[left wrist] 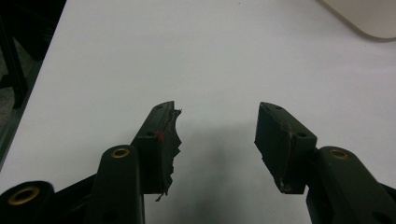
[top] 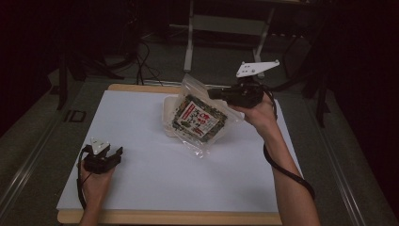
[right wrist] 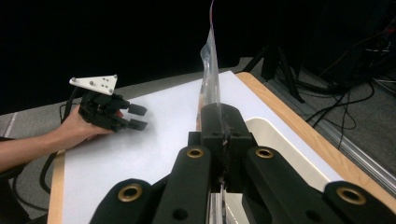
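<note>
My right gripper point(top: 217, 93) is clamped on the edge of the plastic bag point(top: 200, 117), which hangs slanting below it over the tray point(top: 168, 110), while my left gripper point(top: 114, 154), wide open and empty, rests well apart on the table point(top: 155, 174).

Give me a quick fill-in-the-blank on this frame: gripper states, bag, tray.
1. The right hand-held gripper is shut on the clear plastic ____.
2. The left hand-held gripper rests low over the white table with its jaws ____.
3. The bag holds a packet with a red-and-white label and is ____ above the table.
4. Under the bag sits a cream ____ with rounded corners.

Missing words: bag; open; lifted; tray
</note>
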Available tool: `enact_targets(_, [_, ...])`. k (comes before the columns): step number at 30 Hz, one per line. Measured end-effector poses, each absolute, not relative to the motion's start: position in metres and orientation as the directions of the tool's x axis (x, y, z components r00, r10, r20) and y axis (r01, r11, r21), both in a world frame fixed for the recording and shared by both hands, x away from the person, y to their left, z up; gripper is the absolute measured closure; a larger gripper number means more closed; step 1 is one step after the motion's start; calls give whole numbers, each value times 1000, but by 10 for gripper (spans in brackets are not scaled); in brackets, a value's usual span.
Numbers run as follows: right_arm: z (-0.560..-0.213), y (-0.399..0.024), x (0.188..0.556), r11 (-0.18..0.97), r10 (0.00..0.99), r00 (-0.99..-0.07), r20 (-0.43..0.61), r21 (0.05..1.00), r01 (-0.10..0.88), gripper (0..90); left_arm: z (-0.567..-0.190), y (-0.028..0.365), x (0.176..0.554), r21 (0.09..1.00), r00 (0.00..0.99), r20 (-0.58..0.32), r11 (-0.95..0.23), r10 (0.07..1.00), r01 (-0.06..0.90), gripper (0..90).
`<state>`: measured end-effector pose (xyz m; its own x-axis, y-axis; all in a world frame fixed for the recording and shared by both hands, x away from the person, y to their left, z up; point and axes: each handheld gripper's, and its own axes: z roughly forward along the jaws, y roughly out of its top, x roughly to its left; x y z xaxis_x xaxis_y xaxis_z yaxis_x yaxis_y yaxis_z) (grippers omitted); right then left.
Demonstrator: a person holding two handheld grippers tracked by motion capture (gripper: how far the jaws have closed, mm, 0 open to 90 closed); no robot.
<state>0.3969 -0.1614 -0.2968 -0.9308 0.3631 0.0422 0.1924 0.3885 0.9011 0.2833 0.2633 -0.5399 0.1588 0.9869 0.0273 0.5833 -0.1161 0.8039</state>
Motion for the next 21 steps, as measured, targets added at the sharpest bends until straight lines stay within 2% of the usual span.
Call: enact_targets(21, [-275, -161, 419, 365, 406, -913, 46, 908, 208, 900, -541, 263, 284, 804, 161, 24, -115, 987, 583, 481])
